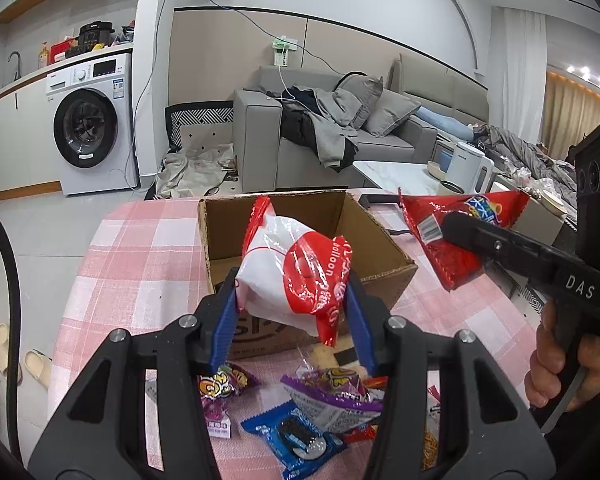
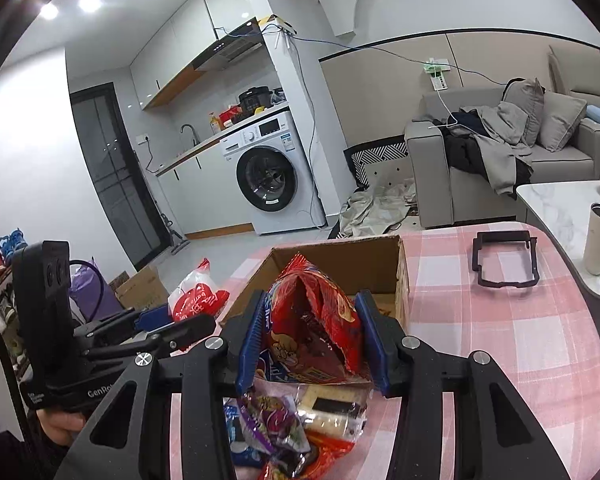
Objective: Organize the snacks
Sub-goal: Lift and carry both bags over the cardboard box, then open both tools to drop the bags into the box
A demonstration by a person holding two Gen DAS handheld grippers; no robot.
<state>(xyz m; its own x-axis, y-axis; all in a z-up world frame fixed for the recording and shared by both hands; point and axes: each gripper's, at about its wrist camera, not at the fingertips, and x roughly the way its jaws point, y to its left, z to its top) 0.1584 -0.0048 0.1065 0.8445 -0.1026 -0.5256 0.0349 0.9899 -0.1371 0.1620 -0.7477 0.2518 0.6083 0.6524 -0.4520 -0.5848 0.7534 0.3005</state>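
Clamping a white-and-red snack bag [image 1: 288, 268] between the blue pads [image 1: 224, 328] of the left gripper [image 1: 290, 320], jaws drawn in against its sides and the packet lifted clear of the table, hanging just in front of the cardboard box [image 1: 379, 248]; pinching a crumpled red snack bag [image 2: 311, 328] in the right gripper [image 2: 307, 340] likewise, pads [image 2: 252, 340] pressed into the foil at both flanks – a hold on the body of each bag rather than a corner, presumably to keep it from swinging on the way over; seen from the left wrist, the right gripper out to the right with its red packet raised beside the box, a hand [image 1: 555, 364] wrapped round the handle below; seen from the right wrist, the left gripper off to the left with its white-and-red bag level with the box rim; open-topped box standing on the pink checked tablecloth [image 2: 479, 340], flaps up, so both bags look bound for it – judged, not seen; loose snacks [image 2: 292, 420] heaped on the cloth directly beneath both tools, among them a blue cookie packet [image 1: 296, 440] and purple wrappers [image 1: 331, 396], waiting for sorting; black frame [image 2: 503, 260] lying further along the cloth, apart from the box; sofa and washing machine beyond.
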